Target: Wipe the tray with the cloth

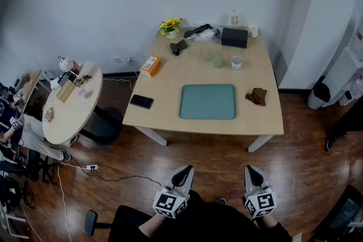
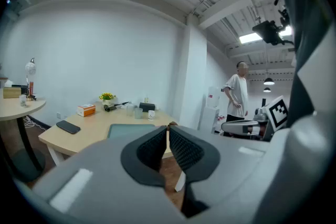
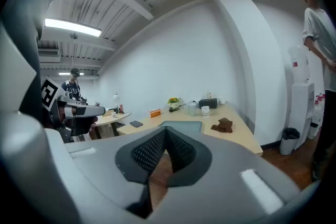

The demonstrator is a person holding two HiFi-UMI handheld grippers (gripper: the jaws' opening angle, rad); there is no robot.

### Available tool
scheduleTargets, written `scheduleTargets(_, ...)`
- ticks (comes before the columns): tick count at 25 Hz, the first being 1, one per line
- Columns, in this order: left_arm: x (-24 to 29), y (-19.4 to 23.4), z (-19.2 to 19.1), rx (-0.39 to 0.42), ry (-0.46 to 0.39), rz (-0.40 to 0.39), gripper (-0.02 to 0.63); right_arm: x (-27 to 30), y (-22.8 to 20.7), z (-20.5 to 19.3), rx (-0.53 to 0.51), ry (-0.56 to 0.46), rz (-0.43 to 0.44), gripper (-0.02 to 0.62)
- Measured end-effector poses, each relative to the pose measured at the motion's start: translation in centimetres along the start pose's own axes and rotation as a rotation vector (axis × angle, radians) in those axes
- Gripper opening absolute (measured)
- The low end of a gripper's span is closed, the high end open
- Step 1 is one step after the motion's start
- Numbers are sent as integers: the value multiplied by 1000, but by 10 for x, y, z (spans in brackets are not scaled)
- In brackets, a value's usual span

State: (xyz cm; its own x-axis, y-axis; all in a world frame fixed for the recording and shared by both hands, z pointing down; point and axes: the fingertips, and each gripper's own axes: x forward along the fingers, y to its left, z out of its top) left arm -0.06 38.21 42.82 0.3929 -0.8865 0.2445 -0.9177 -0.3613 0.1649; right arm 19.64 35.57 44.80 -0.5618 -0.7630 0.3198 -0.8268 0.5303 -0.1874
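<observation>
A teal tray (image 1: 208, 101) lies flat near the front middle of the light wooden table (image 1: 170, 88). A crumpled brown cloth (image 1: 257, 96) rests on the table to the tray's right. Both grippers are held low over the wooden floor, well short of the table's front edge. My left gripper (image 1: 186, 169) is shut with nothing in it, and my right gripper (image 1: 251, 168) is shut and empty too. In the left gripper view the tray (image 2: 126, 129) shows just beyond the closed jaws (image 2: 168, 126). The right gripper view shows the cloth (image 3: 223, 124) and tray (image 3: 181, 125) past its jaws (image 3: 166, 129).
The table's back holds a black box (image 1: 234, 37), two glasses (image 1: 211, 56), a white cup (image 1: 236, 63), a flower pot (image 1: 171, 27), an orange box (image 1: 150, 65) and a black phone (image 1: 141, 101). A round side table (image 1: 74, 102) stands left. A person (image 2: 238, 94) stands by the wall.
</observation>
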Motion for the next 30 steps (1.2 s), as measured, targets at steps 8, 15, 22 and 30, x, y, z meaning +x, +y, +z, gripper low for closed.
scheduleTargets(8,77,46,11,9,-3,-14,0,77,-46,15,-24,-90,-18,2)
scheduleTargets(15,183,129,37,-12,21,-95,0,171,-83,58,-48,-40,-128,2)
scheduleTargets(22,264,178,72,-35,35,-145,0,246,-135,113,-51,-49,-225,2)
scheduleTargets(30,318,204,55,-70,143,-22,11,316,-210,105,-22,42,-158,15)
